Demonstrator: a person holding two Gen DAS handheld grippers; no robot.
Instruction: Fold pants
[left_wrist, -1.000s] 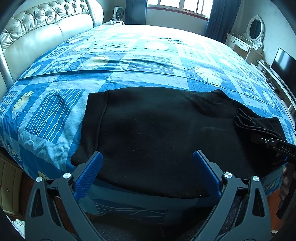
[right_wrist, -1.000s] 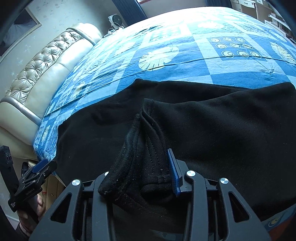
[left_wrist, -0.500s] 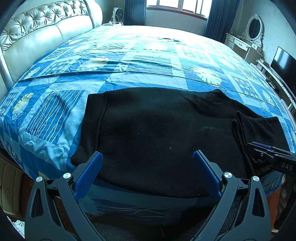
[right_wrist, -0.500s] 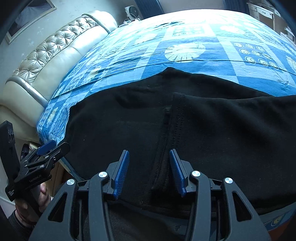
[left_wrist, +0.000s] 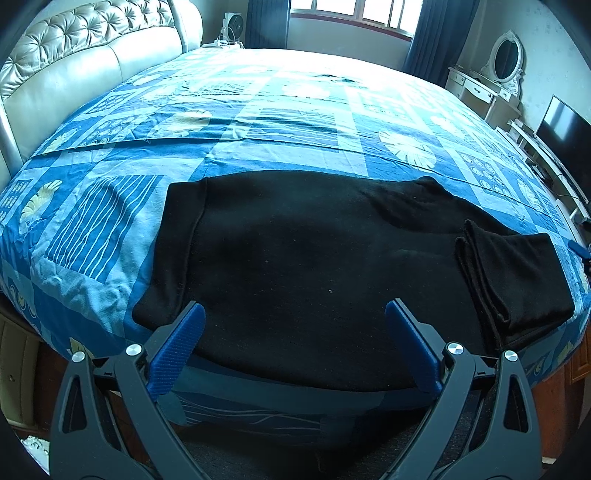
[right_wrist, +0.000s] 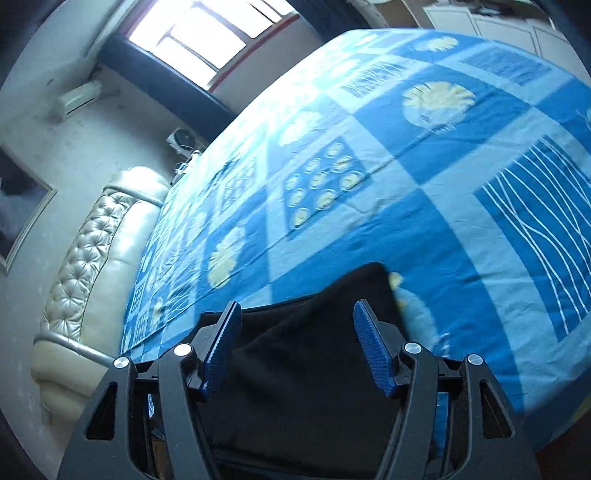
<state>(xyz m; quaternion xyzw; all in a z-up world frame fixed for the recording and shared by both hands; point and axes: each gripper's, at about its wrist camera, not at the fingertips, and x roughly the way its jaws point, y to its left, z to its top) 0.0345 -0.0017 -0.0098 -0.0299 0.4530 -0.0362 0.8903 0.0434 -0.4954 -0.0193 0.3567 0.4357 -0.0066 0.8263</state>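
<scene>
No writing, label, brand or number is showing legibly anywhere in either wrist view: nothing readable is appearing on the flat black fabric pants (left_wrist: 314, 266) or on the blue patchwork bedspread (left_wrist: 258, 122), which is carrying only leaf and line patterns.

A wide bed (left_wrist: 280, 122) under a blue patchwork cover meets a tufted cream headboard (left_wrist: 85, 55). Daylight enters a window (left_wrist: 347, 14) between dark curtains (left_wrist: 432, 40); a white dresser (left_wrist: 480, 92), seemingly mirrored, stands right.

Matt black fleecy pants (left_wrist: 314, 266) on a creased cotton bedspread (left_wrist: 110, 229)
</scene>
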